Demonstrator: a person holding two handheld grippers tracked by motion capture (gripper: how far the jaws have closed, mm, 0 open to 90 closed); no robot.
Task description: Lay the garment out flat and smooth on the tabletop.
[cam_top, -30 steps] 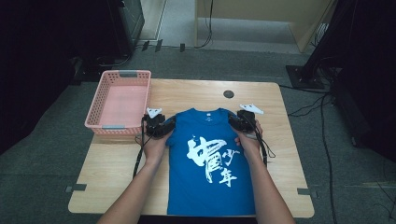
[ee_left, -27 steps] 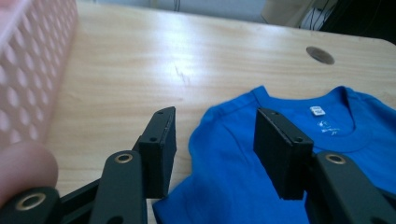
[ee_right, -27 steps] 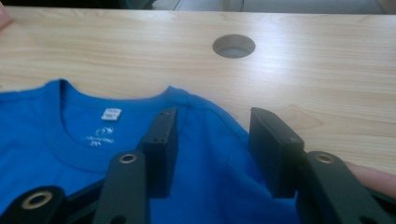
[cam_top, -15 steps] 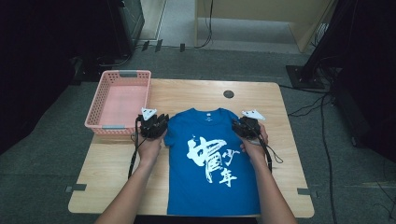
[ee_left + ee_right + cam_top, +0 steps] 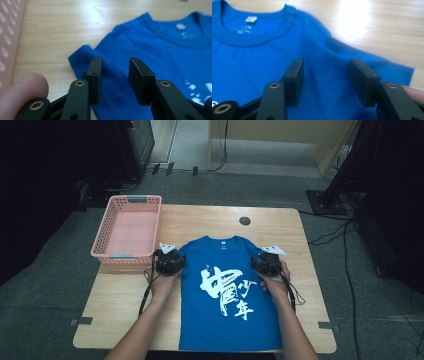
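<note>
A blue T-shirt (image 5: 220, 265) with a white print lies flat on the wooden table (image 5: 210, 222), collar toward the far side. My left gripper (image 5: 170, 262) rests at its left sleeve. In the left gripper view the T-shirt (image 5: 162, 50) runs under the left gripper (image 5: 115, 62), whose jaws have just been opening and stand apart over the sleeve fabric. My right gripper (image 5: 265, 262) sits at the right sleeve. In the right gripper view the right gripper (image 5: 325, 63) is low over the T-shirt (image 5: 262, 57). Its jaws have also been opening, with sleeve cloth lying loose between them.
A pink plastic basket (image 5: 125, 255) stands at the table's back left, close to the left gripper. A round black grommet (image 5: 244, 220) sits in the tabletop behind the collar. Bare wood lies on both sides of the shirt.
Both grippers have slid a little toward the near edge, along the shirt's shoulders to the sleeves. The shirt and the basket lie as before.
</note>
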